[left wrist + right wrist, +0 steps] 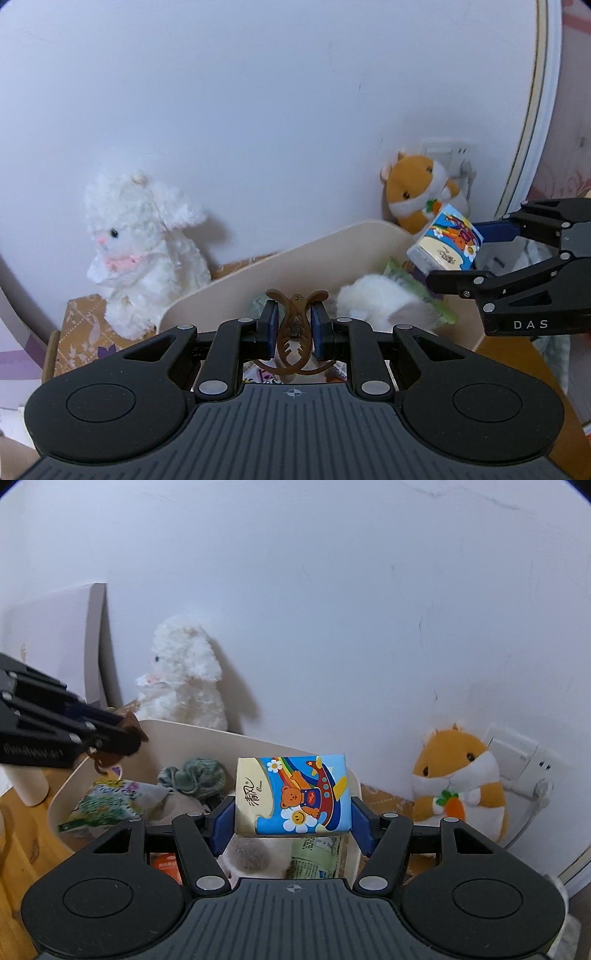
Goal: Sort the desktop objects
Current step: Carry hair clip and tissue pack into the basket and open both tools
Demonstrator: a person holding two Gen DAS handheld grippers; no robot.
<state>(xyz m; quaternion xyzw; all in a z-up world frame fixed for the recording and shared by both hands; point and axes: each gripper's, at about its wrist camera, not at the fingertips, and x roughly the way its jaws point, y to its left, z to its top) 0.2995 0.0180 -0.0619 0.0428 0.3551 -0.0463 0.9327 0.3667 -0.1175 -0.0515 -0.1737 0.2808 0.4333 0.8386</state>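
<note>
My left gripper (293, 326) is shut on a brown hair claw clip (295, 328), held above the near side of a cream storage bin (280, 260). In the right wrist view that gripper (129, 734) comes in from the left over the bin's left rim (177, 725). My right gripper (291, 812) is shut on a small tissue pack (291, 795) printed with a cartoon bear and rainbow, hanging over the bin. In the left wrist view the same pack (445, 242) shows at the right, between the right gripper's fingers (495, 230).
The bin holds a white fluffy thing (376, 301), green packets (107, 801), a green knitted item (194, 775) and other clutter. A white plush lamb (142, 251) stands left behind the bin, an orange hamster plush (458, 779) right of it by a wall socket (517, 757). The wall is close behind.
</note>
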